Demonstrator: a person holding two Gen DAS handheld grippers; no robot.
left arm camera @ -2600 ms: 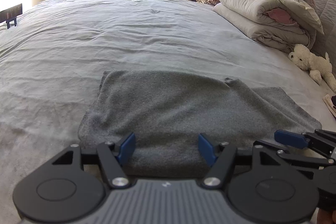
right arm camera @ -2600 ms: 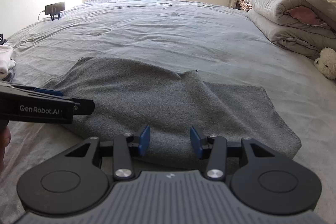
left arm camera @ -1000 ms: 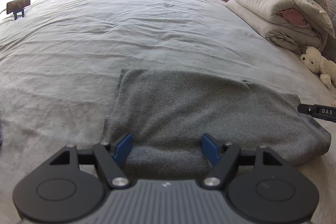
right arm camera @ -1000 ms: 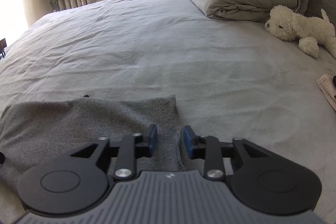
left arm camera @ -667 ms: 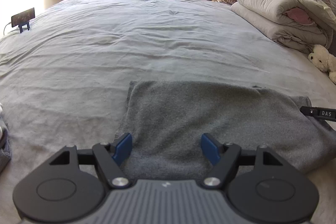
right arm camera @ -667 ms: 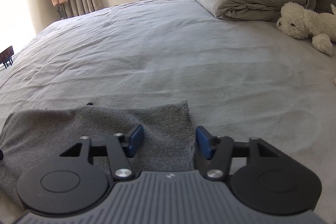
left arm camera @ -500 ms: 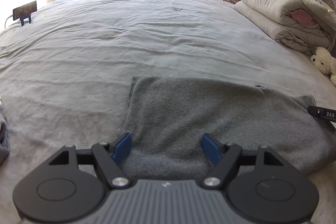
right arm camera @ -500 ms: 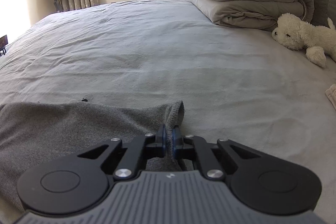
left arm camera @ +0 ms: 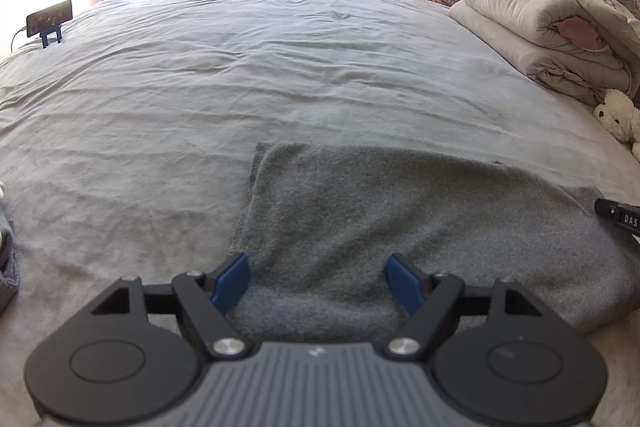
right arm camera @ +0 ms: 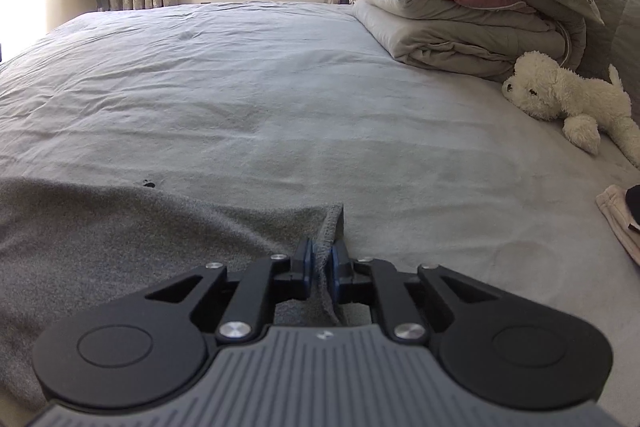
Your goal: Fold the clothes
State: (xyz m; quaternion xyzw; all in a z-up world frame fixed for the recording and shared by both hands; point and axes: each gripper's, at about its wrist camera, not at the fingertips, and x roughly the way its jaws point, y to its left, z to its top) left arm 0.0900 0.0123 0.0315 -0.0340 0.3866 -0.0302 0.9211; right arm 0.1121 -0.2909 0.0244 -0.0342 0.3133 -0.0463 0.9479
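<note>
Cloth (left arm camera: 400,223): fuzzy grey rectangle, long axis left-right
Sheet (left arm camera: 280,67): wrinkled grey
Left gripper (left arm camera: 316,281): spread
Right gripper (right arm camera: 320,267): pinching cloth's raised edge

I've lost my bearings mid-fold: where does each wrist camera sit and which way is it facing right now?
Left wrist: sits behind the left gripper, angled down across the bed toward the window; its open fingers straddle the near left edge of the grey garment.
Right wrist: sits behind the right gripper, facing the folded quilts and plush dog; it is shut on the garment's right edge.
Shared: garment, bed, quilts, plush dog, window; the right gripper's tip shows at the left view's right edge.
</note>
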